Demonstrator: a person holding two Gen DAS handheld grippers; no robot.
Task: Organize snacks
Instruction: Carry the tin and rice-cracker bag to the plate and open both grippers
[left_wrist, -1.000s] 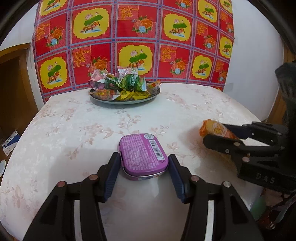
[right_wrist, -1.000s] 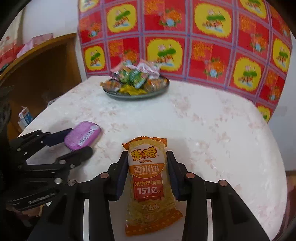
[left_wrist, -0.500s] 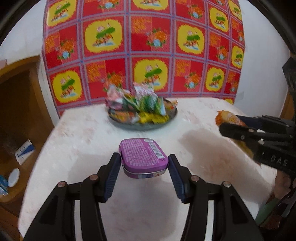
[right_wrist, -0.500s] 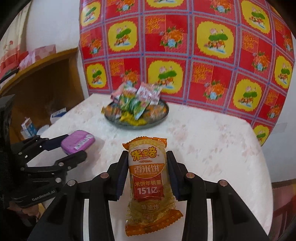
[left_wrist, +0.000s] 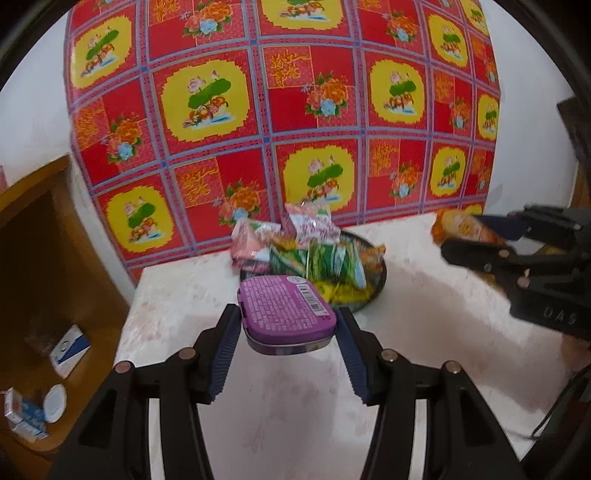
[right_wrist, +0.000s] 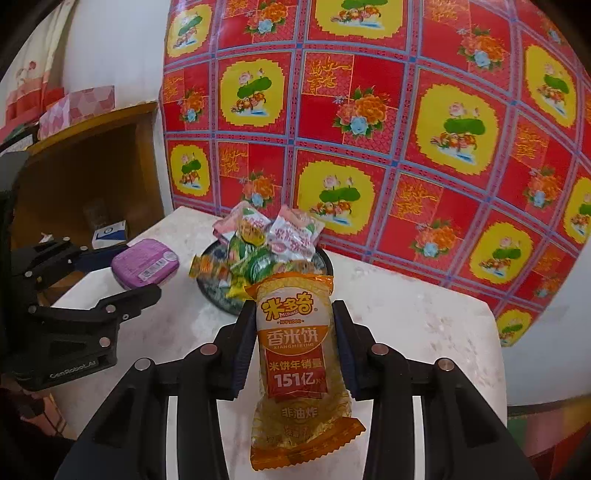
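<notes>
Both snacks are up in the air, on their way to the plate (left_wrist: 380, 275). The left gripper (left_wrist: 290, 328) has its fingers pinching the purple tin (left_wrist: 286, 312) by its two sides. The right gripper (right_wrist: 293, 343) has its fingers pinching the rice cracker bag (right_wrist: 295, 354) around its middle.

In the left view the plate sits at 12 o'clock, just past the tin, at the far side of the desk (left_wrist: 424, 332). It is already piled with little snack packs (left_wrist: 314, 251). The right gripper shows at 3 o'clock.

I think the step now is carrying. Next, each snack needs to come over the plate, go down softly, and be let go. The pile is tall, so it may be hard to find a flat spot.

The tin hides the near rim of the plate. The left view is a bit blurry. The bottoms of both snacks cannot be seen.
</notes>
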